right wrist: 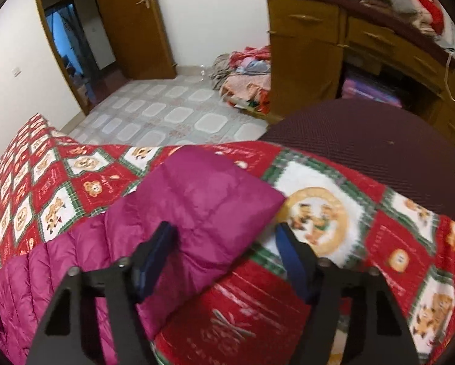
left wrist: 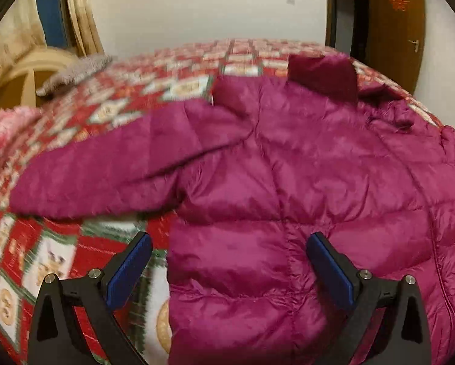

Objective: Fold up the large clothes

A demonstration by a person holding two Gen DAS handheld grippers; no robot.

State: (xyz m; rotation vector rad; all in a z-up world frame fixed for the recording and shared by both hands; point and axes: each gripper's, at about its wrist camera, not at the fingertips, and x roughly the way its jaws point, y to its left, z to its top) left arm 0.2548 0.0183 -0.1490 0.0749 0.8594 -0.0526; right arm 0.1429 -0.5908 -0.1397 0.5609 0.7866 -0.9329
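A magenta puffer jacket (left wrist: 288, 167) lies spread flat on the bed's red patterned blanket (left wrist: 60, 261), collar at the far side. One sleeve (left wrist: 105, 170) stretches out to the left. My left gripper (left wrist: 229, 237) hangs open just above the jacket's lower left edge, and nothing is between its blue pads (left wrist: 127, 270). In the right wrist view the other sleeve (right wrist: 203, 191) lies folded over the blanket (right wrist: 394, 243). My right gripper (right wrist: 224, 228) straddles this sleeve's near part with its jaws apart. No pad visibly presses on the fabric.
A grey knit piece (left wrist: 75, 73) and a pink fluffy cover (left wrist: 8, 133) lie at the bed's far left. A dark maroon cushion (right wrist: 379, 146) borders the bed. Beyond it stand a wooden dresser (right wrist: 306, 54), a clothes pile (right wrist: 245, 73) on the tiled floor and an open door (right wrist: 130, 24).
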